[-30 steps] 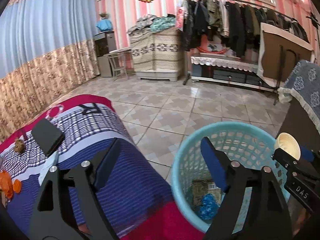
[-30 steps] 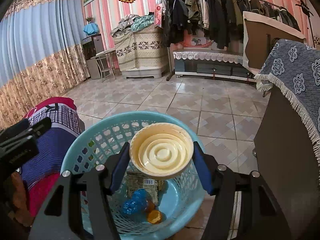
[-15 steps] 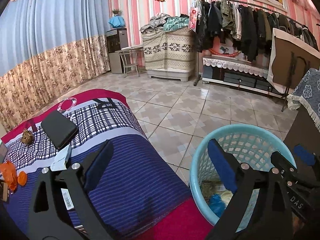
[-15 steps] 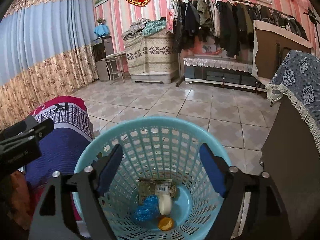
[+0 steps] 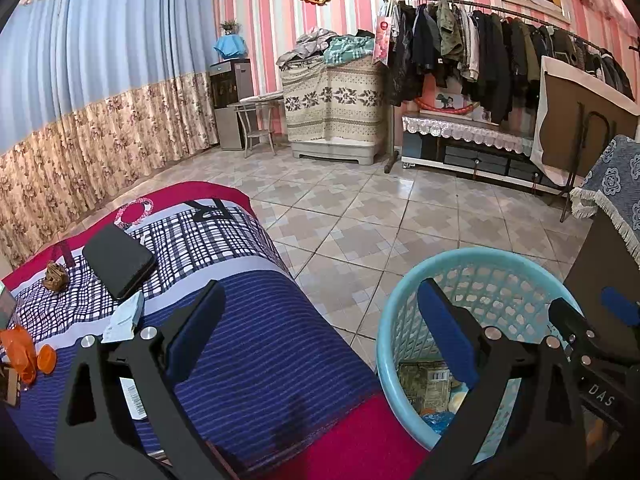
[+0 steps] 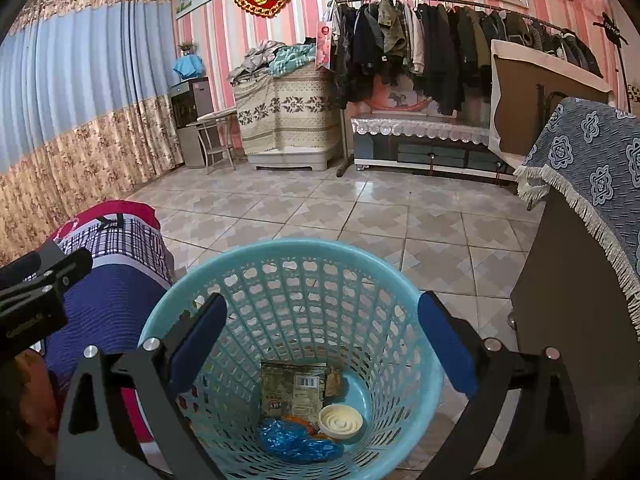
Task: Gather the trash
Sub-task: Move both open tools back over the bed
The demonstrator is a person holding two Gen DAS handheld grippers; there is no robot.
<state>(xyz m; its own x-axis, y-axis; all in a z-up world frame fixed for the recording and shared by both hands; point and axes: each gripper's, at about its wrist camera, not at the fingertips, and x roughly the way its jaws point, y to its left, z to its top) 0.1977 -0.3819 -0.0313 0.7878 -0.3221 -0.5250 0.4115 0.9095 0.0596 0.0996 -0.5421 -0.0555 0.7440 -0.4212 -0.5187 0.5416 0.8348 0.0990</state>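
Note:
A light-blue plastic basket [image 6: 288, 252] stands on the floor by the bed; it also shows in the left wrist view [image 5: 472, 256]. Inside lie a cream round lid [image 6: 341, 421], a crumpled blue wrapper [image 6: 296, 442] and a printed packet [image 6: 294, 390]. My right gripper [image 6: 322, 338] is open and empty just above the basket's mouth. My left gripper [image 5: 320, 330] is open and empty over the bed's edge. On the bed lie a white paper scrap [image 5: 124, 318], an orange wrapper [image 5: 24, 350] and a small brown clump [image 5: 55, 276].
The bed [image 5: 256, 344] has a striped blue, plaid and red cover, with a black wallet [image 5: 118, 260] on it. A dark cabinet with a blue fringed cloth [image 6: 592, 184] stands right of the basket. Tiled floor [image 6: 360, 208] stretches to a clothes rack [image 6: 440, 40].
My right gripper opened and the cream lid dropped from it to the basket's bottom. Both grippers have drawn back, the left one further over the bed.

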